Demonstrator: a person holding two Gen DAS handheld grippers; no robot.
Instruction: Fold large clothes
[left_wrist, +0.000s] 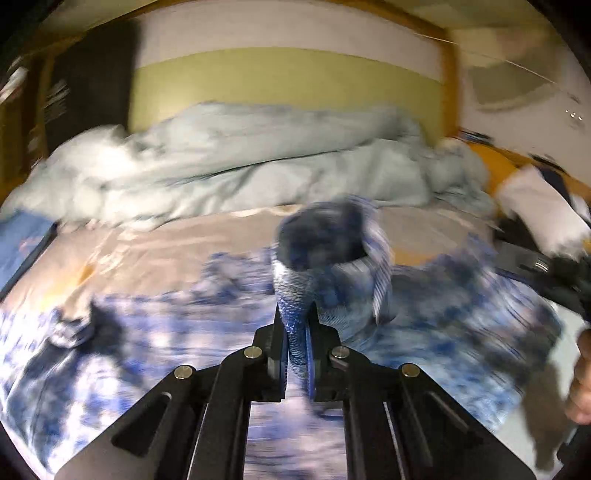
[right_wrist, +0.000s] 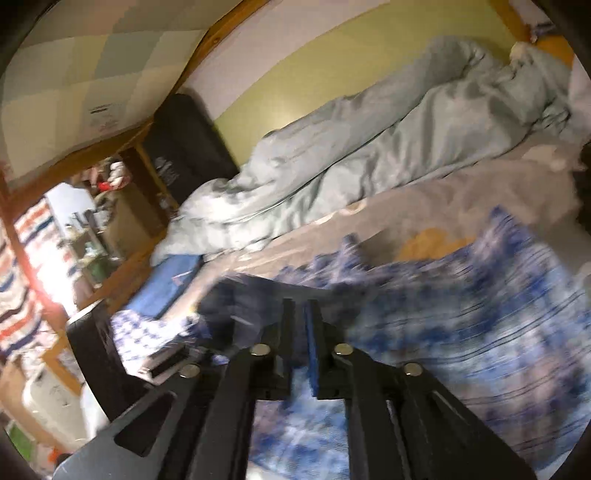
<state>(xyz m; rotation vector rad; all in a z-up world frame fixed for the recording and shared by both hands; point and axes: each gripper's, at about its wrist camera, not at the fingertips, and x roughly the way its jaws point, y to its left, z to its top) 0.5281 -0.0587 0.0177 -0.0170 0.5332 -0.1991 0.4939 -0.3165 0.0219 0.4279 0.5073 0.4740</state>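
Lifting this fold cleanly means you keep the pinched edge taut and carry it level over the blue-and-white patterned garment (left_wrist: 147, 332) spread on the near part of the bed (left_wrist: 184, 236), short of the pale duvet (left_wrist: 240, 162). Your left gripper (left_wrist: 297, 332) is clamped narrow on a bunched fold of it. Your right gripper (right_wrist: 300, 314) stands slightly parted; whether cloth sits between its pads, you cannot tell.

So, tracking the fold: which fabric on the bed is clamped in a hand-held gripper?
The blue-and-white patterned garment, pinched in the left hand-held gripper; the pale blue duvet lies untouched behind.
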